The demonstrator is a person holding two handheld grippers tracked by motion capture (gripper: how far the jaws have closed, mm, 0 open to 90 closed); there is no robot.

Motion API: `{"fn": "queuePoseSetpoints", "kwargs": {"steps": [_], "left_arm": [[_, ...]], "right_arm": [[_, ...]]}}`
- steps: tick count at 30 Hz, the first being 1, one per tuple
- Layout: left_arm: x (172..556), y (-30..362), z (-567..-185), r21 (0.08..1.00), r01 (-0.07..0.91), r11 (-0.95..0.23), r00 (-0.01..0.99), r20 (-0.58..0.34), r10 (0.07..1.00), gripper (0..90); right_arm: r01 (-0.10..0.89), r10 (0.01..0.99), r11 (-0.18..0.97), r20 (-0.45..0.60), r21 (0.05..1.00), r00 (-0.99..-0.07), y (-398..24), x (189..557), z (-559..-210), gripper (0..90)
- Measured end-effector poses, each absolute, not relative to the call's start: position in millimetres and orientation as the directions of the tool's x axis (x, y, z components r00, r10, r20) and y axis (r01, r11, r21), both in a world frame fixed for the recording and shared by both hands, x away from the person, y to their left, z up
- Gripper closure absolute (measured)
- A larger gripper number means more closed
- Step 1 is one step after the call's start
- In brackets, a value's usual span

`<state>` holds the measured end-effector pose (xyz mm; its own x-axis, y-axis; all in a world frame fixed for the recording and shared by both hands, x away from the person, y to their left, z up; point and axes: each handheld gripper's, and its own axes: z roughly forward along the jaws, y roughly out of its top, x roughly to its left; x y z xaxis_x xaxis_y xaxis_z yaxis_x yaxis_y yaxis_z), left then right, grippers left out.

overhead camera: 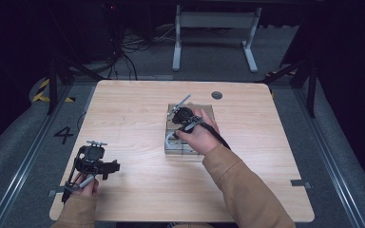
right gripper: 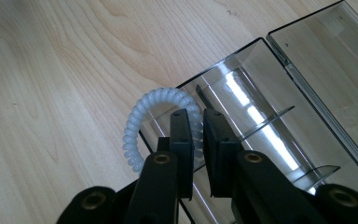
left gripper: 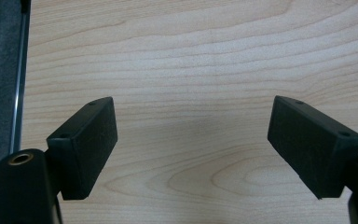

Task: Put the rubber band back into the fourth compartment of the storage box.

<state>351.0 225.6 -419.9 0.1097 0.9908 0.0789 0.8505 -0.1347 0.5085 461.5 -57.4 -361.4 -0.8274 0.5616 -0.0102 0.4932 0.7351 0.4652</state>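
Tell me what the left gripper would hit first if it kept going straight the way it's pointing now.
Probably just the bare wooden table. The left gripper is open, angled down at the tabletop, with nothing between or beyond its jaws; exact depth is unclear.

Left tool (left gripper: 191, 149) agape; right tool (right gripper: 196, 140) clamped

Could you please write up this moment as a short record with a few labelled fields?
surface: wooden table
left gripper: open, holding nothing, above bare wood near the table's left front
right gripper: shut on the spiral hair tie
hair tie position: loop hangs across the near edge of the clear divided organizer, partly outside it
organizer: transparent, with thin partitions; the compartments that show look empty
other items: none seen on the table
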Motion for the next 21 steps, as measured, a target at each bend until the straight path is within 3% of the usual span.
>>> {"fn": "queuePoseSetpoints", "kwargs": {"steps": [21], "left_arm": [[351,225,-421,0.509,0.851,-0.131,0.109,0.072,0.991,16.4]], "right_arm": [[0.510,0.578,0.742,-0.031,0.434,-0.815,-55,476,-386,83.4]]}}
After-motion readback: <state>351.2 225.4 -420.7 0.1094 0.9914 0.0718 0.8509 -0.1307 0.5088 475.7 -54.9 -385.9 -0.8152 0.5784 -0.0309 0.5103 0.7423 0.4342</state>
